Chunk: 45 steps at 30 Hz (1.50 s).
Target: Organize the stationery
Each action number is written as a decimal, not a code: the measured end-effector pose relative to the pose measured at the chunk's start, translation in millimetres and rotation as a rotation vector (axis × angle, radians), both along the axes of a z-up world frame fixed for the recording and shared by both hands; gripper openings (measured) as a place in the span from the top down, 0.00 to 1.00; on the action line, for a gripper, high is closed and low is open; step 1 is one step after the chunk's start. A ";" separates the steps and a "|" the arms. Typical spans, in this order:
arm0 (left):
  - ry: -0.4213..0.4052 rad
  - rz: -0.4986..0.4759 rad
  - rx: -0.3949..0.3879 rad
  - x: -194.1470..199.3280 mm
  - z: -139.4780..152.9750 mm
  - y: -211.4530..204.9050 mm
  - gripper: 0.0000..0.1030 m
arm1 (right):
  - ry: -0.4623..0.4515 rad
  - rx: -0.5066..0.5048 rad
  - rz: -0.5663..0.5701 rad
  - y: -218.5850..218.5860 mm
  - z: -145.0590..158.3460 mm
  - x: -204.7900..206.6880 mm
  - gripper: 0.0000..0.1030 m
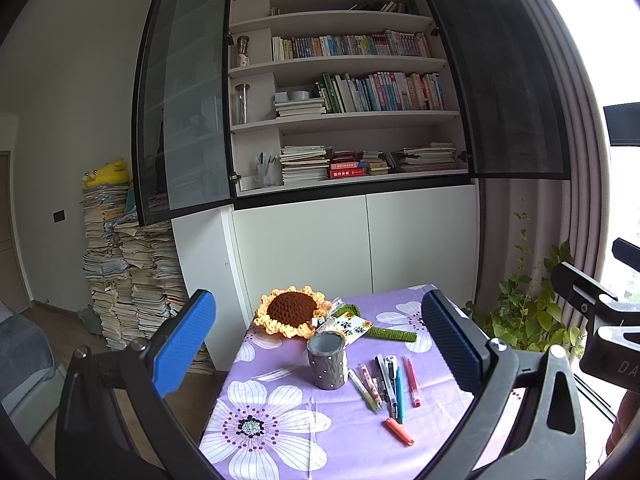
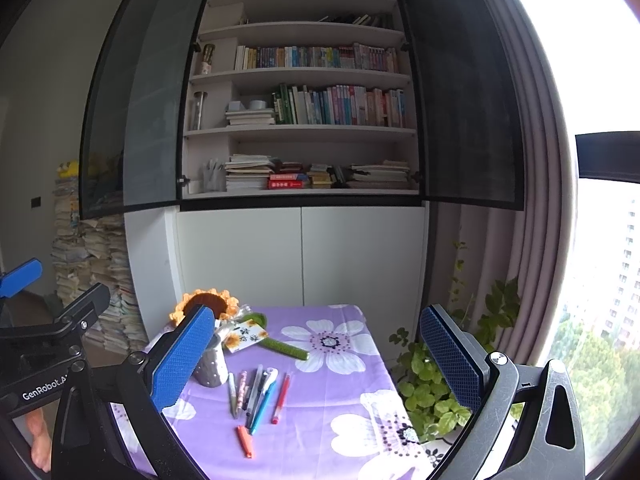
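While both claws hang above the table, the left claw (image 1: 320, 344) and right claw (image 2: 320, 356) gape wide, holding nothing. Below them, pens (image 1: 386, 384) lie loose on the purple cloth (image 1: 280, 440) just right of the grey cup (image 1: 327, 360); a crochet sunflower (image 1: 292, 310) lies beyond.

Small table (image 1: 280, 440) in a purple flower cloth: grey cup (image 1: 327, 360) mid-surface, pens (image 1: 386, 388) beside it, crochet sunflower (image 1: 292, 310) at the far-left corner.
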<state>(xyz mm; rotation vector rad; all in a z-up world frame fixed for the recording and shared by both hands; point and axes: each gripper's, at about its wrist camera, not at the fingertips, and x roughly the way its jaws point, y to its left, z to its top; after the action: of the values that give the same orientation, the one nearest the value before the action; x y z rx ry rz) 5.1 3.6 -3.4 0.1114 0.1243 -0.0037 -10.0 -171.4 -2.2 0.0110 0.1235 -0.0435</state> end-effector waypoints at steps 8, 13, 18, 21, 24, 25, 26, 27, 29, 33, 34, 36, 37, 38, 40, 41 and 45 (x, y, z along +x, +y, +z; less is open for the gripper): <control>0.009 -0.002 -0.004 2.7 -1.4 1.4 0.01 | 0.006 -0.003 -0.002 -0.1 -0.2 2.1 0.00; 0.010 -0.001 -0.004 3.2 -1.6 2.0 0.01 | 0.005 -0.005 0.001 -0.3 -0.9 2.4 0.00; 0.010 -0.001 -0.005 2.9 -2.1 2.9 0.01 | 0.008 -0.013 0.004 2.2 -2.0 2.8 0.00; 0.011 -0.002 -0.005 3.1 -2.2 2.7 0.01 | 0.010 -0.022 0.005 4.3 -2.6 3.6 0.00; 0.016 -0.007 -0.005 4.3 -2.9 3.6 0.01 | 0.011 -0.019 0.005 3.6 -2.7 3.7 0.00; 0.018 -0.007 -0.005 5.4 -3.1 4.0 0.01 | 0.013 -0.018 0.004 3.5 -3.4 3.8 0.00; 0.021 -0.006 -0.005 6.6 -3.4 4.6 0.01 | 0.014 -0.018 0.004 3.3 -3.0 3.9 0.00; 0.023 -0.007 -0.005 7.5 -3.4 4.9 0.01 | 0.016 -0.018 0.004 3.3 -3.2 4.3 0.00; 0.028 -0.005 -0.009 9.4 -4.1 6.4 0.01 | 0.021 -0.019 0.002 4.0 -3.6 5.6 0.00; 0.038 -0.002 -0.012 13.2 -4.7 7.6 0.01 | 0.031 -0.022 0.005 4.3 -4.4 9.5 0.00; 0.042 -0.001 -0.013 14.8 -5.2 7.9 0.01 | 0.035 -0.023 0.006 4.3 -4.4 11.1 0.00; 0.047 0.001 -0.014 17.0 -6.4 8.4 0.01 | 0.044 -0.024 0.007 4.3 -5.2 14.7 0.00; 0.052 0.002 -0.015 19.6 -6.9 9.0 0.01 | 0.046 -0.024 0.008 5.1 -5.3 15.3 0.00; 0.056 0.002 -0.016 21.0 -7.2 9.9 0.01 | 0.050 -0.025 0.008 5.5 -6.5 16.5 0.00; 0.067 0.006 -0.019 25.0 -9.5 11.4 0.01 | 0.061 -0.025 0.008 5.2 -8.7 20.0 0.00; 0.073 0.008 -0.021 27.8 -10.9 12.4 0.01 | 0.065 -0.024 0.008 5.5 -8.8 21.2 0.00; 0.101 0.018 -0.026 38.7 -18.5 17.4 0.01 | 0.089 -0.019 0.008 5.1 -11.9 29.9 0.00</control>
<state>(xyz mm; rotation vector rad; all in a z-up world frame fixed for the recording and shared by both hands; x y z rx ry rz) 43.9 21.0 -21.9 0.0840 0.2261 0.0066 19.9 -166.3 -14.1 -0.0105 0.2125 -0.0368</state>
